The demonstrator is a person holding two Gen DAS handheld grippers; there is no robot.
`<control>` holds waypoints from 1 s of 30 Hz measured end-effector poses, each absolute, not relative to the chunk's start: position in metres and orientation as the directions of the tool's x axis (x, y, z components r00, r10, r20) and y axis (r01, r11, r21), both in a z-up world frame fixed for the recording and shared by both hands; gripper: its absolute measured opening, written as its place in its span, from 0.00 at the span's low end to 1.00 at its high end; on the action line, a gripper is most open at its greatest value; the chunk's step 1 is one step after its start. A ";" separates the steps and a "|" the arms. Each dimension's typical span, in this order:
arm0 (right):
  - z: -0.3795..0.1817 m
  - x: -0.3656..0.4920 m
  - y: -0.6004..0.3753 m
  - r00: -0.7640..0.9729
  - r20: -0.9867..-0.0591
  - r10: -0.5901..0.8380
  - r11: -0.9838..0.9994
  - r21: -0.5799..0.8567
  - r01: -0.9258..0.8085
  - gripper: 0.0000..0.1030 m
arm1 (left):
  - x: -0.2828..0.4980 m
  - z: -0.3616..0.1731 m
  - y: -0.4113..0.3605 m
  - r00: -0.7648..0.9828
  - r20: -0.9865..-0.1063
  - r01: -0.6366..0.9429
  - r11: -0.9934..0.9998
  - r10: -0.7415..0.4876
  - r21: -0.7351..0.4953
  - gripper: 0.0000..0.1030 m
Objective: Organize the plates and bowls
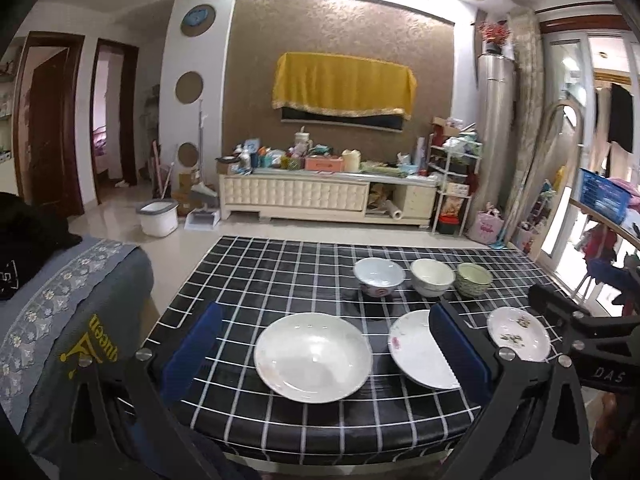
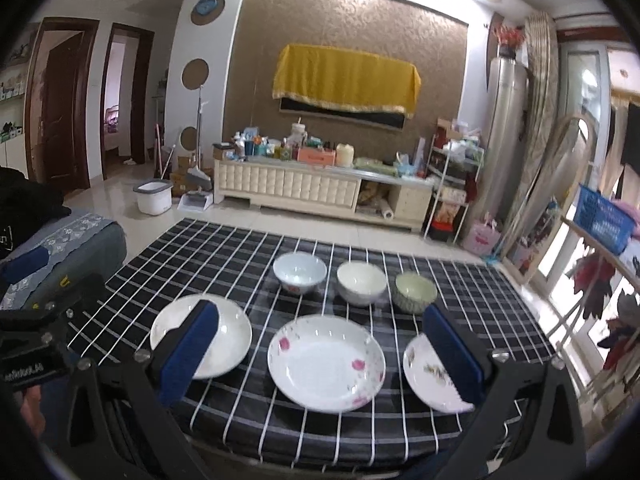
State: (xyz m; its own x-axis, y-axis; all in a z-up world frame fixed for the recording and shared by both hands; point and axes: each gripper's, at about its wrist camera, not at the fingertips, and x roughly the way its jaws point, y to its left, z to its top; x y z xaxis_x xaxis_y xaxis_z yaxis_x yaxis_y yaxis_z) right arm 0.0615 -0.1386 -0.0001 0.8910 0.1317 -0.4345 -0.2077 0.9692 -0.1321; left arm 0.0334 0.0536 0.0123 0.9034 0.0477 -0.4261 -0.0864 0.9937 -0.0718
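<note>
Three plates lie in a row near the front of the black checked table [image 1: 280, 272]: a large plain white plate [image 1: 313, 357] [image 2: 236, 334], a pink-flowered plate [image 1: 416, 352] [image 2: 326, 362] and a small patterned plate [image 1: 518, 333] [image 2: 424, 372]. Behind them stand three bowls: a pale blue bowl [image 1: 379, 277] [image 2: 300, 272], a cream bowl [image 1: 432, 277] [image 2: 361, 282] and a green bowl [image 1: 474, 279] [image 2: 414, 292]. My left gripper [image 1: 326, 342] hangs open above the large plate. My right gripper [image 2: 320, 344] is open over the flowered plate, holding nothing.
A sofa arm with a grey embroidered cover [image 1: 80, 300] borders the table's left side. Beyond the table are bare floor, a white bucket [image 1: 158, 218] and a cluttered TV cabinet [image 1: 328, 196]. A railing with a blue basket [image 2: 604, 216] runs along the right.
</note>
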 end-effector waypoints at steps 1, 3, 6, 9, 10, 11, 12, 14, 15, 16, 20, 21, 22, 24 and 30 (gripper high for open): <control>-0.001 0.064 -0.136 0.888 -0.435 0.148 0.967 -0.124 -0.221 1.00 | 0.037 0.011 0.058 0.900 -0.432 -0.101 0.993 0.061 -0.068 1.00; -0.004 0.075 -0.130 0.866 -0.459 0.200 0.961 -0.079 -0.264 1.00 | 0.047 0.008 0.068 0.889 -0.449 -0.135 0.989 0.092 -0.065 1.00; -0.012 0.100 -0.121 0.815 -0.517 0.262 0.953 0.004 -0.304 1.00 | 0.060 0.000 0.084 0.879 -0.470 -0.141 0.986 0.085 -0.087 1.00; -0.022 0.127 -0.107 0.783 -0.565 0.260 0.949 0.002 -0.314 1.00 | 0.078 -0.011 0.099 0.849 -0.518 -0.171 0.982 0.103 -0.085 1.00; -0.026 0.136 -0.103 0.774 -0.579 0.257 0.947 -0.008 -0.321 1.00 | 0.083 -0.016 0.103 0.840 -0.533 -0.176 0.980 0.102 -0.090 1.00; -0.031 0.145 -0.098 0.756 -0.597 0.268 0.941 -0.007 -0.339 1.00 | 0.090 -0.022 0.110 0.828 -0.552 -0.182 0.978 0.099 -0.098 1.00; -0.035 0.152 -0.095 0.739 -0.614 0.277 0.936 -0.001 -0.351 1.00 | 0.094 -0.025 0.114 0.823 -0.559 -0.188 0.977 0.101 -0.099 1.00; -0.048 0.167 -0.086 0.694 -0.657 0.295 0.924 0.011 -0.383 1.00 | 0.106 -0.035 0.123 0.806 -0.582 -0.198 0.975 0.104 -0.099 1.00; -0.055 0.174 -0.081 0.671 -0.677 0.302 0.917 0.015 -0.398 1.00 | 0.114 -0.042 0.128 0.795 -0.599 -0.198 0.975 0.099 -0.103 1.00; -0.063 0.181 -0.077 0.650 -0.695 0.307 0.911 0.016 -0.413 1.00 | 0.121 -0.049 0.133 0.784 -0.614 -0.202 0.974 0.097 -0.105 1.00; -0.095 0.201 -0.055 0.586 -0.745 0.317 0.887 0.014 -0.462 0.99 | 0.144 -0.080 0.138 0.744 -0.650 -0.247 0.968 0.157 -0.048 1.00; -0.101 0.206 -0.052 0.568 -0.758 0.320 0.883 0.021 -0.469 0.97 | 0.149 -0.087 0.137 0.732 -0.659 -0.254 0.967 0.171 -0.032 1.00; -0.109 0.211 -0.047 0.547 -0.772 0.324 0.877 0.028 -0.479 0.95 | 0.156 -0.099 0.138 0.716 -0.679 -0.246 0.969 0.165 -0.024 0.98; -0.121 0.220 -0.040 0.518 -0.793 0.320 0.867 0.024 -0.498 0.93 | 0.165 -0.114 0.139 0.692 -0.706 -0.235 0.972 0.150 -0.024 0.91; -0.153 0.247 -0.023 0.442 -0.842 0.309 0.852 0.038 -0.523 0.82 | 0.187 -0.149 0.145 0.614 -0.788 -0.190 0.978 0.053 -0.082 0.86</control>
